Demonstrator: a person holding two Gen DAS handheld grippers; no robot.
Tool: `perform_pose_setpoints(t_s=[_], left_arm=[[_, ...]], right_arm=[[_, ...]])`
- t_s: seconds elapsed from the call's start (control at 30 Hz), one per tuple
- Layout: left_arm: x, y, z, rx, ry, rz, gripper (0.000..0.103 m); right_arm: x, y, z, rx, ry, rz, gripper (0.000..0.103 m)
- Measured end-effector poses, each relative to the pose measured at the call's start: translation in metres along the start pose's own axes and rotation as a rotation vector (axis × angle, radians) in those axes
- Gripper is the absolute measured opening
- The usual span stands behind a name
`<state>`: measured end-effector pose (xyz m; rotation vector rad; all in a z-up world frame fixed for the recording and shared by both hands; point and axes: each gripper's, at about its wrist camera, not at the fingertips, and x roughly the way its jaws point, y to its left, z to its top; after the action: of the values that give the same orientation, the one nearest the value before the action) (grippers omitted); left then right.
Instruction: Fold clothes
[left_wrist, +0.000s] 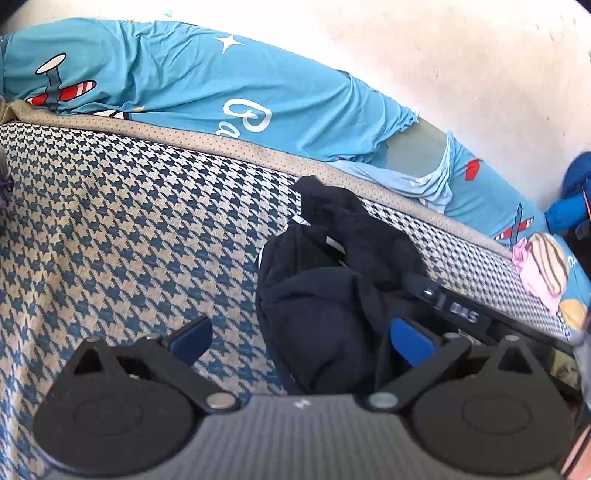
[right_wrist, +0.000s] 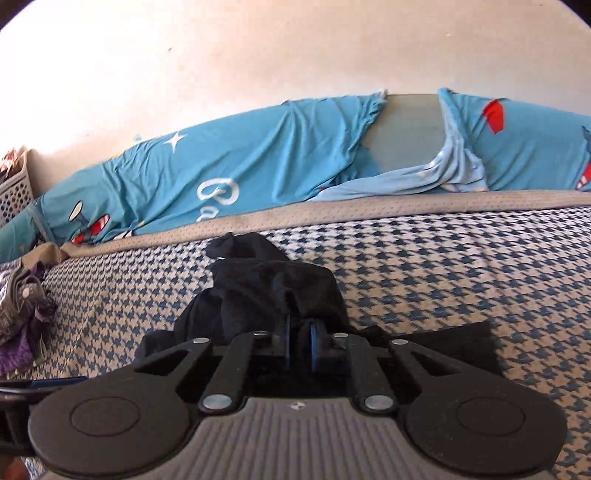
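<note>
The right gripper (right_wrist: 299, 341) pinches a fold of the black garment (right_wrist: 273, 291), its fingers nearly together. The left gripper (left_wrist: 301, 341) stands wide apart, the garment (left_wrist: 325, 295) bunched between its fingers on the checked bedcover (left_wrist: 110, 229). Beyond lie blue pillows (right_wrist: 251, 166) against the wall (right_wrist: 258, 55).
</note>
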<state>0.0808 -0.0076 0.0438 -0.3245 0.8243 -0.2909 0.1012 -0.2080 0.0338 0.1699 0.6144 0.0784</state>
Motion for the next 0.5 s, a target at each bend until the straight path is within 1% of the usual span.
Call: perform_pose_setpoints(t_s=[0.07,0.17,0.33,0.5], left_arm=[[0.001,-0.001,0.002,-0.014,-0.004,-0.004,0.103],[0.004,-0.003,0.004,-0.025,-0.010,0.000,0.103],[0.010,-0.008,0.006,-0.039,-0.012,0.002,0.103],[0.020,-0.019,0.001,-0.017,0.003,-0.002,0.103]], right_arm=[[-0.004,-0.008,0.001,0.017,-0.008,-0.032,0.010],[-0.008,-0.022,0.002,0.044,0.004,-0.102,0.010],[-0.012,-0.051,-0.001,0.108,0.061,-0.213,0.010],[-0.018,-0.088,-0.010,0.200,0.124,-0.303,0.010]])
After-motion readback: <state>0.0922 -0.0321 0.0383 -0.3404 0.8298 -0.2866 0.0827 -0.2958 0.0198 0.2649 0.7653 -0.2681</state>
